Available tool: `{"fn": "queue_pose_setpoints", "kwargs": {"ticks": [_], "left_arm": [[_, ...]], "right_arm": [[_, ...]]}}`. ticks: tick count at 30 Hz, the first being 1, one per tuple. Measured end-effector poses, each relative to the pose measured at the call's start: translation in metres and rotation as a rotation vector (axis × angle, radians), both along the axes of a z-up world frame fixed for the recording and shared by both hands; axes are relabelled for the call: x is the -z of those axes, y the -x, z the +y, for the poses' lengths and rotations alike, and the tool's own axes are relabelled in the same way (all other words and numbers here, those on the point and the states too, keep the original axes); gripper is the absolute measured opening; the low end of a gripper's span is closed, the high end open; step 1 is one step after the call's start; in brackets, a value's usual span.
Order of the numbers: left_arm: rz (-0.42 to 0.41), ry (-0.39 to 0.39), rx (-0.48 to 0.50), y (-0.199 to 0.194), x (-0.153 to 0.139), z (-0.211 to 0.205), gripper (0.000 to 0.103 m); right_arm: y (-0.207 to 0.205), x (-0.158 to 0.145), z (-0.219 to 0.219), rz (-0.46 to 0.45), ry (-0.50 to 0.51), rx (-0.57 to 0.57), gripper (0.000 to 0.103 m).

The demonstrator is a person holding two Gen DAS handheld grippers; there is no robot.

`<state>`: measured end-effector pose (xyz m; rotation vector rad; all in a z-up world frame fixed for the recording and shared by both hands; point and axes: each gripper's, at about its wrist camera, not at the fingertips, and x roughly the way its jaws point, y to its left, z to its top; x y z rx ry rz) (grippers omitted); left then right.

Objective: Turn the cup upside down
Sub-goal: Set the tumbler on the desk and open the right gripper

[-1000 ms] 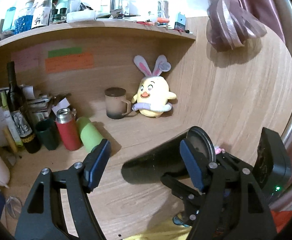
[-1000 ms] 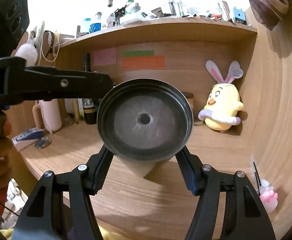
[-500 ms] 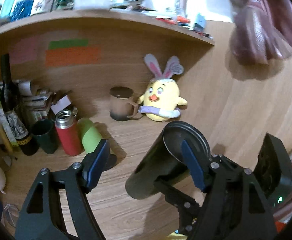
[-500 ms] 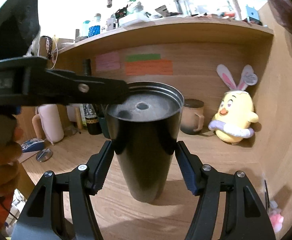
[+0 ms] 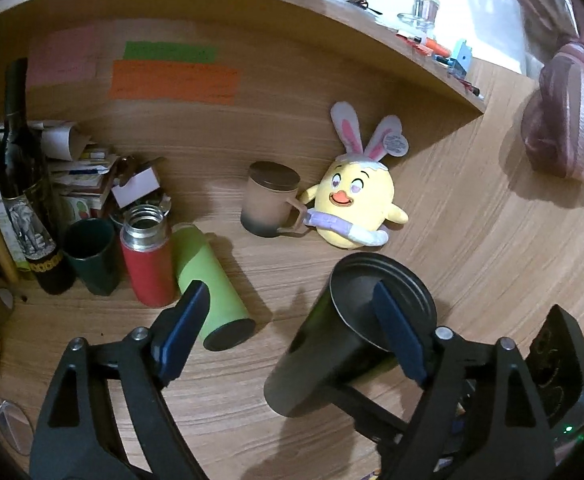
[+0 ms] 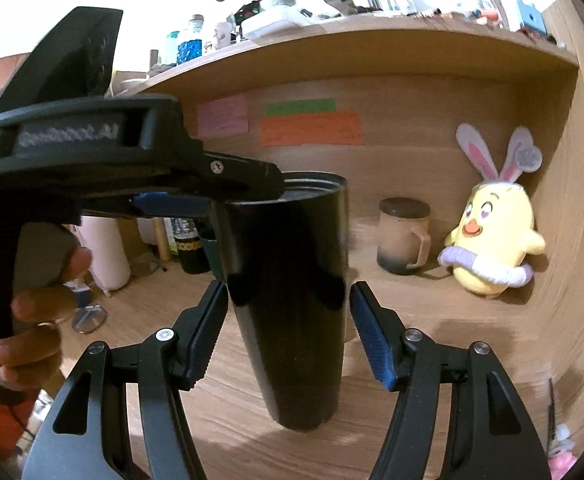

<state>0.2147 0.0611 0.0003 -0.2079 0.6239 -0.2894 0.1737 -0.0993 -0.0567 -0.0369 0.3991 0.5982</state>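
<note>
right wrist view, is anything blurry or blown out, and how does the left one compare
Right wrist view: the window above the shelf is blown out white, and the black cup has a smeared right edge. Left wrist view: evenly lit, sharp, with fisheye bending of the shelf.

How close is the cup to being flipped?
Nearly there, it seems. Done: the black tumbler stands on the wooden desk, narrow end down, wide end up. In hand: the right claw hugs its sides; the open left claw lays one finger across the top. Left: let go and pull both claws away.
</note>
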Motion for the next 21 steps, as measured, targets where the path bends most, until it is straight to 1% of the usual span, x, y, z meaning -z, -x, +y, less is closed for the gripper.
{"fn": "queue_pose_setpoints", "kwargs": {"ticks": [3,6,7,8,10,13,15,17,19,21], "left_arm": [[0.009,0.006,0.004,-0.002,0.000,-0.001,0.087],[0.006,-0.018,0.002,-0.003,-0.002,-0.004,0.087],[0.004,-0.030,-0.004,-0.003,-0.003,-0.005,0.087],[0.002,-0.040,-0.006,-0.003,-0.004,-0.006,0.087],[0.003,-0.061,-0.008,-0.004,-0.006,-0.009,0.088],[0.006,-0.083,-0.009,-0.006,-0.007,-0.012,0.088],[0.011,-0.091,-0.015,-0.006,-0.008,-0.013,0.088],[0.012,-0.094,-0.019,-0.006,-0.009,-0.014,0.088],[-0.001,-0.095,-0.032,-0.002,-0.013,-0.014,0.088],[-0.036,-0.093,-0.045,0.009,-0.020,-0.013,0.088]], "right_arm": [[0.004,0.000,-0.005,0.006,0.006,-0.001,0.060],[0.010,-0.001,-0.010,0.005,0.010,0.000,0.061],[0.012,-0.002,-0.012,0.005,0.010,0.001,0.064],[0.015,-0.003,-0.015,0.001,0.007,0.004,0.069],[0.020,-0.004,-0.019,-0.014,0.000,0.017,0.071],[0.027,-0.007,-0.028,-0.021,-0.007,0.026,0.072],[0.030,-0.009,-0.034,-0.023,-0.016,0.034,0.074],[0.033,-0.010,-0.039,-0.030,-0.024,0.045,0.079],[0.035,-0.012,-0.044,-0.034,-0.026,0.053,0.080],[0.037,-0.014,-0.049,-0.035,-0.030,0.058,0.081]]}}
